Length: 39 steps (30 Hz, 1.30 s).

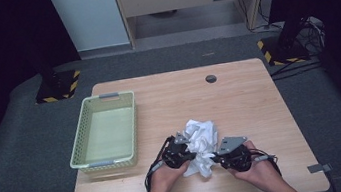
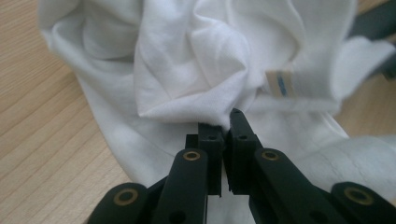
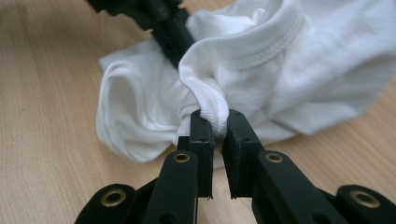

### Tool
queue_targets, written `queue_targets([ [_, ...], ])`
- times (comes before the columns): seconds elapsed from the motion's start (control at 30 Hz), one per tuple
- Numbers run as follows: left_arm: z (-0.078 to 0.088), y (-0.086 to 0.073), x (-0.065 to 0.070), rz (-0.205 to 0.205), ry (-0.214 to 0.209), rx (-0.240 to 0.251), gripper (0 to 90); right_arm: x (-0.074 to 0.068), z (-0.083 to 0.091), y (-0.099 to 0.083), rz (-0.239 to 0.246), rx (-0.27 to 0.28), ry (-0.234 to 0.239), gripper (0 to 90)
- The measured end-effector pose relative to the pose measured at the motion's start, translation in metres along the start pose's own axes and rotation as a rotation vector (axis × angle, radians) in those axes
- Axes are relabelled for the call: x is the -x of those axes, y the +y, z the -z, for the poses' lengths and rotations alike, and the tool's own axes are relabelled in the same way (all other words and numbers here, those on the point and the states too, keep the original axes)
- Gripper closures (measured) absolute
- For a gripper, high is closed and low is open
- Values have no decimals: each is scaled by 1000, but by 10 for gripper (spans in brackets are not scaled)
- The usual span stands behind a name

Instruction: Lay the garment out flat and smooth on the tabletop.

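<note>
Crumpled white cotton garment (image 1: pixel 200 142) lies on the light wooden table (image 1: pixel 240 101), near the front edge, right of the pale green perforated plastic basket (image 1: pixel 105 130) and apart from it.

Left gripper (image 2: pixel 224 122): jaws pinched nearly together on a fold of the cloth, close to a small sewn label (image 2: pixel 280 84) (striped, print unreadable).

Right gripper (image 3: pixel 214 120): jaws clamped on the ribbed hem (image 3: pixel 210 100), which bunches up between the pads.

In the high view the left gripper (image 1: pixel 186 150) and right gripper (image 1: pixel 216 156) flank the garment's near side, one at each end of the bundle.
</note>
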<state>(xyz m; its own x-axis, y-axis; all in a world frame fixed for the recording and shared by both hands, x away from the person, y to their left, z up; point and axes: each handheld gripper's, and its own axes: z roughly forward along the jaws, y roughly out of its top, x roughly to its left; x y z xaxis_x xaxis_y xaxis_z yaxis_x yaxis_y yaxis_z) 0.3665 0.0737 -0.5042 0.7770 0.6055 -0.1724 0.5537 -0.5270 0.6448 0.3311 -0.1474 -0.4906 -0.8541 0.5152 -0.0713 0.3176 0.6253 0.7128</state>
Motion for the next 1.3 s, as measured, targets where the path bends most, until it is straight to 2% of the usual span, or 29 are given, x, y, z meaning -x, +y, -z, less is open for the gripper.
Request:
queue_targets([
  [0.1,4,3,5,-31,15,11,843,10,10,-1,-11,17,-18,828],
  [0.23,10,8,9,-58,69,65,664,20,21,-1,-24,46,-29,828],
  [0.3,14,10,10,-72,97,80,613,23,25,0,-28,52,-32,828],
  [0.53,26,15,7,-91,173,157,484,28,39,5,-16,85,-42,829],
  [0.6,27,16,6,-94,169,186,460,30,41,6,-18,91,-40,829],
  [0.67,24,18,7,-108,169,187,449,30,41,6,-16,88,-38,829],
  [0.73,18,18,5,-105,156,183,446,31,41,5,-18,88,-33,828],
  [0.77,15,19,4,-108,142,183,467,31,40,5,-21,88,-31,828],
  [0.83,11,20,4,-110,101,186,574,31,40,5,-21,83,-32,827],
  [0.9,9,22,5,-125,60,169,720,30,40,6,-16,81,-35,828],
  [1.0,15,24,6,-124,53,168,861,30,42,7,-12,72,-35,828],
  [1.07,23,26,6,-122,75,176,874,31,44,7,-17,69,-38,829],
  [1.2,43,29,4,-102,110,226,877,36,53,7,-36,71,-49,829],
  [1.3,56,32,7,-115,132,245,878,39,62,9,-49,85,-51,831],
])
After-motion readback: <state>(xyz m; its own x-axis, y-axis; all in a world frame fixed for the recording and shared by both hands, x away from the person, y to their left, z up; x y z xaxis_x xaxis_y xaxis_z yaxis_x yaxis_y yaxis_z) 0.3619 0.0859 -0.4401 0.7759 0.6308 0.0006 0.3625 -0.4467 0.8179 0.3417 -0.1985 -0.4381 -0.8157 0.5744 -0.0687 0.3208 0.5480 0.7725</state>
